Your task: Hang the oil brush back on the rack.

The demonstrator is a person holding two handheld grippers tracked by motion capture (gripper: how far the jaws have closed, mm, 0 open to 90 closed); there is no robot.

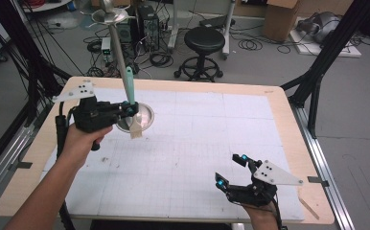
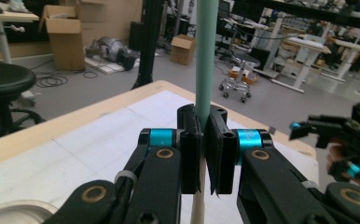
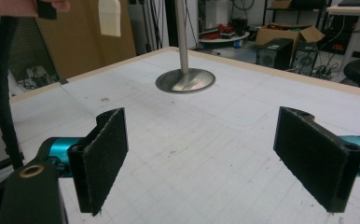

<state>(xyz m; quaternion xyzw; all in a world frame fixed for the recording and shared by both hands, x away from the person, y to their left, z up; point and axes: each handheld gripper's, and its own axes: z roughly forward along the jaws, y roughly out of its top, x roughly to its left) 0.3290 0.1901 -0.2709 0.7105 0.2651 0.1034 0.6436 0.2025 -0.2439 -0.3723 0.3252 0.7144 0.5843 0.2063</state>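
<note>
Table [image 1: 288, 120] with a pale wooden border and a white gridded mat [image 1: 197, 143] carries little: one metal stand [image 1: 142, 117], its round base on the mat's far left part, and its pole rising to a dish-like top [image 1: 109, 17] near the upper edge of the high view. The middle, the right side and the near half of the mat lie open.

One brush [image 1: 131, 103] with a mint-green handle and pale bristles is off the table, held upright and slightly tilted in front of the stand base. The left gripper [image 1: 130, 109] is clamped on its handle just above the bristles; in the left gripper view the jaws press on the green shaft [image 2: 206, 60], whose upper end is cut off by the top edge, and the bristles are mostly hidden behind the pads [image 2: 190, 158].

The right gripper [image 1: 231, 171] hovers near the front right corner of the mat, jaws spread wide with nothing between them; the right gripper view shows both black pads [image 3: 104, 156] well apart. The bristle tip [image 3: 109, 17] hangs at that view's top left.

Small dark specks on the mat's left part [image 1: 104, 159] are perhaps crumbs; too small to tell.

One black stool [image 1: 203, 40] stands on the floor beyond the far edge.
</note>
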